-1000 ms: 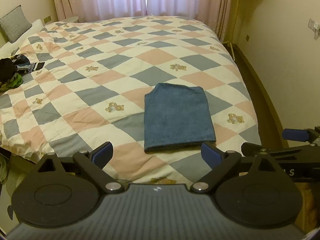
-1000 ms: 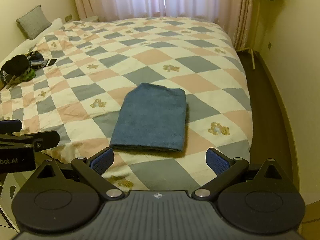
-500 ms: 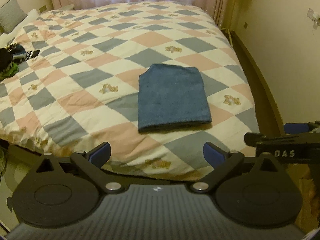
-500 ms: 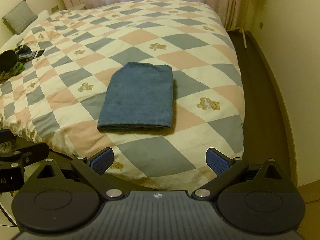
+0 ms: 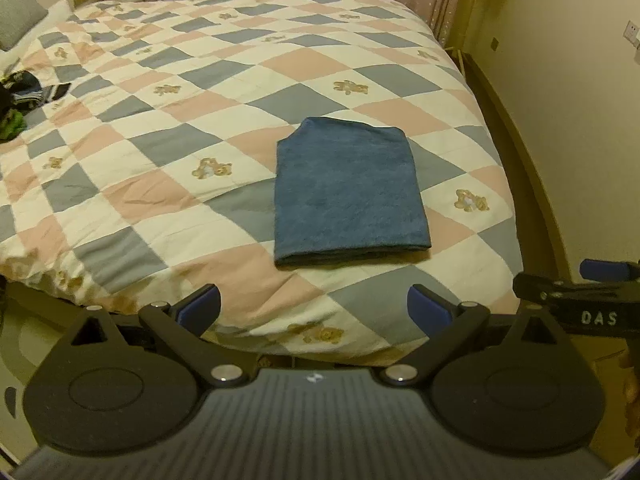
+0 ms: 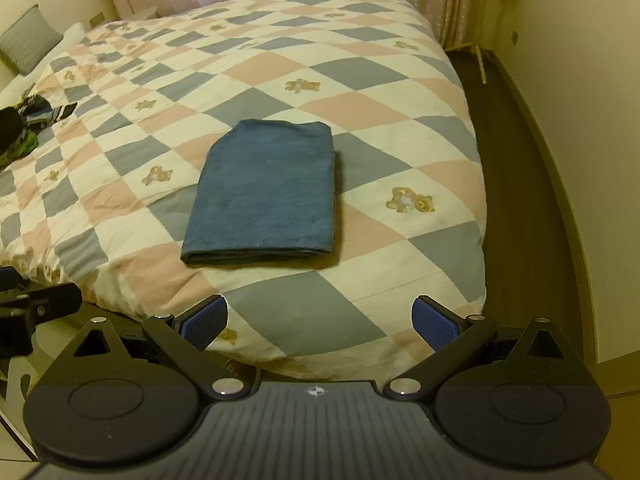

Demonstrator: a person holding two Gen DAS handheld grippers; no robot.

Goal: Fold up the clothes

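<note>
A blue garment (image 5: 348,192) (image 6: 264,196) lies folded into a neat rectangle on the checked quilt near the foot of the bed. My left gripper (image 5: 314,310) hangs open over the bed's near edge, short of the garment, with nothing between its fingers. My right gripper (image 6: 320,318) is open too, also back from the garment and holding nothing. The right gripper's arm shows at the right edge of the left wrist view, and the left gripper's at the left edge of the right wrist view.
The quilt-covered bed (image 5: 224,92) (image 6: 372,76) fills most of both views. A heap of dark and green clothes (image 5: 18,100) (image 6: 20,132) lies at its far left. A grey pillow (image 6: 30,42) sits at the head. Dark floor (image 6: 516,168) and a yellow wall run along the right.
Both grippers have drawn back from the bed toward its foot and tilted down, so the folded garment sits farther ahead. Both stay open. The garment has not moved.
</note>
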